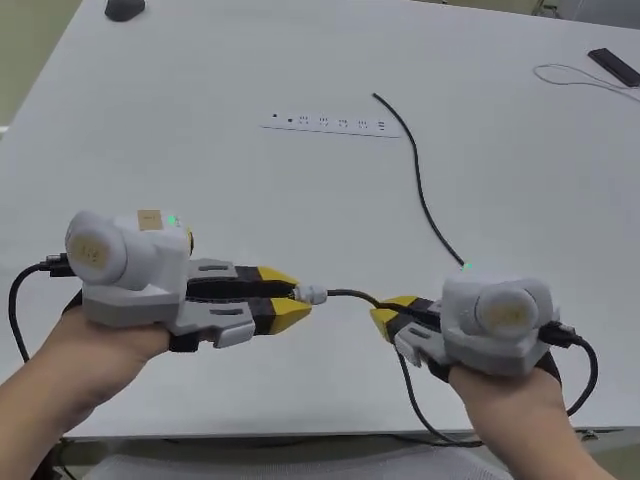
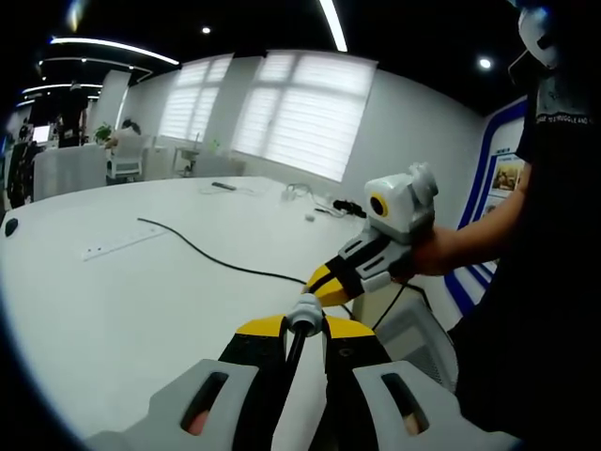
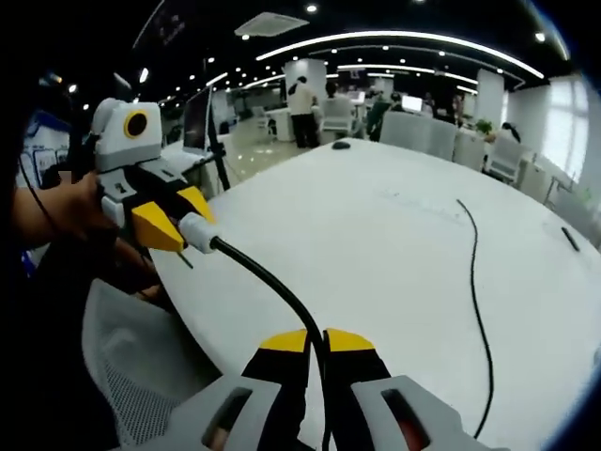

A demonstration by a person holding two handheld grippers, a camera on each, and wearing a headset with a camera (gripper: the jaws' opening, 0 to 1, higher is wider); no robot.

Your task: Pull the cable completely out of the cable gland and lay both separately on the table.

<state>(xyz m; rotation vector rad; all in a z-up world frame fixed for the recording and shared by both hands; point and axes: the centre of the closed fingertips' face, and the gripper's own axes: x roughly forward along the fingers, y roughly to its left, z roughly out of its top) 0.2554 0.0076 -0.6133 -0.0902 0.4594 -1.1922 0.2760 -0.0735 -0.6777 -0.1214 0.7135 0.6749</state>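
A small pale grey cable gland [image 1: 312, 295] is clamped in the yellow jaws of my left gripper [image 1: 301, 297], held just above the white table [image 1: 180, 150] near its front edge. A black cable [image 1: 420, 190] leaves the gland and runs a short way right into my right gripper [image 1: 386, 311], which is shut on it. Beyond that it trails across the table toward the far side. In the left gripper view the gland [image 2: 304, 313] sits between my jaws. In the right gripper view the cable [image 3: 263, 272] arcs from my shut jaws to the gland [image 3: 198, 233].
A white power strip [image 1: 330, 124] lies in the middle of the table. A dark mouse [image 1: 124, 8] is at the far left, a black flat device [image 1: 615, 66] and a thin white wire [image 1: 570, 75] at the far right. The table's front edge runs just under both hands.
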